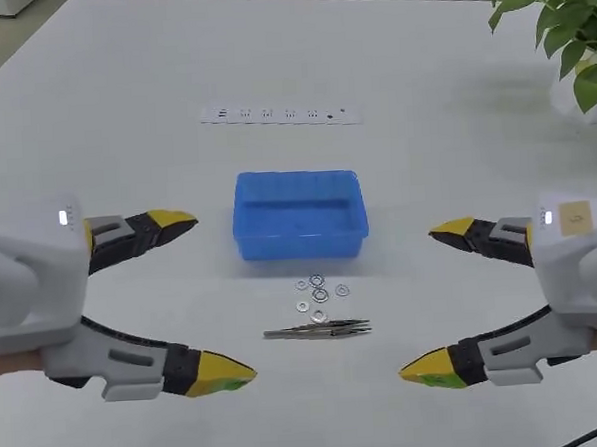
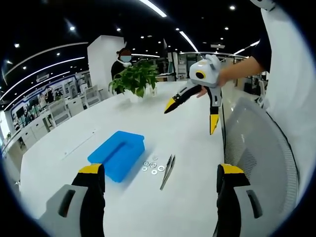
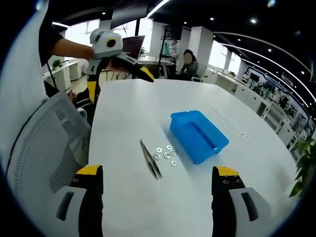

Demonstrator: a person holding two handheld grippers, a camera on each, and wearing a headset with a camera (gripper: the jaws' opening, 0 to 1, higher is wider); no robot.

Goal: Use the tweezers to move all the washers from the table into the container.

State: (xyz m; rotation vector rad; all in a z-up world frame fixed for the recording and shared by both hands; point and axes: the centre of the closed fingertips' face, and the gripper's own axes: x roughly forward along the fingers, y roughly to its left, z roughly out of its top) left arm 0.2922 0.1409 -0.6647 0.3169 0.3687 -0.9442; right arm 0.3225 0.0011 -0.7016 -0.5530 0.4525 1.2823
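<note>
Washers (image 1: 319, 292) sit in a loose cluster on the white table (image 1: 121, 93), and neither tool has hold of them. The left gripper (image 1: 222, 298) has its yellow-tipped jaws spread wide, gripping and touching nothing. The right gripper (image 1: 416, 302) is spread just as wide and also holds nothing. They hover above the table, one on each side of the cluster. A pale label (image 1: 576, 219) on the right gripper's body is too blurred to read. The tweezers (image 1: 317, 330) lie flat and crosswise just on the near side of the washers. The blue container (image 1: 300, 245) stands just beyond the washers. Farther back lies a white power strip (image 1: 280, 114) whose markings are too small to read, and a leafy plant (image 1: 568, 19) is at the far right.
</note>
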